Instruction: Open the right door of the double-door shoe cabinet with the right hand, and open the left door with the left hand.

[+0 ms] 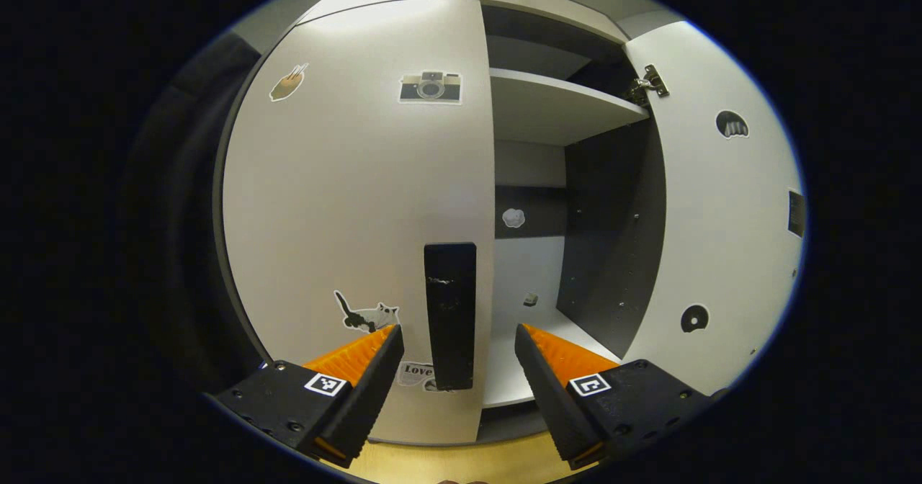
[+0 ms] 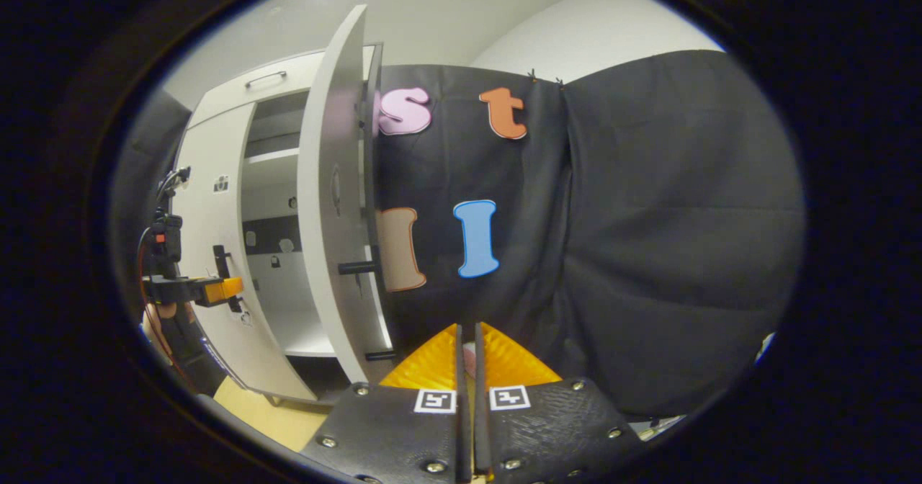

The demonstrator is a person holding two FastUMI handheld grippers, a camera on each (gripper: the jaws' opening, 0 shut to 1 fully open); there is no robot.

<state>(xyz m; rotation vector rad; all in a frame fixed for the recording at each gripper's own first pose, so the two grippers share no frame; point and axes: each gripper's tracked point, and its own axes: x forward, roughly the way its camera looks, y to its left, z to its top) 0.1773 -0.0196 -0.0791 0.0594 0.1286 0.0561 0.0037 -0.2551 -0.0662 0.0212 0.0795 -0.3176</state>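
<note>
smooth matt left door point(image 1: 346, 203), metal hinge point(image 1: 652, 84).

We can read one word only: "Love", printed on a small sticker point(image 1: 416, 371) low on the left door point(image 1: 346, 203) of the shoe cabinet, just left of the bottom end of that door's handle point(image 1: 450, 315), in the left gripper view. Its lower part is cut off from us behind the left gripper point(image 1: 459, 343), so we cannot tell whether more words follow. The other stickers on that door, a camera point(image 1: 430, 87) and a cat point(image 1: 366, 315), are pictures and carry no writing we can make out. The square black-and-white markers point(image 1: 324, 384) on the gripper are coded patterns, not text.
</note>
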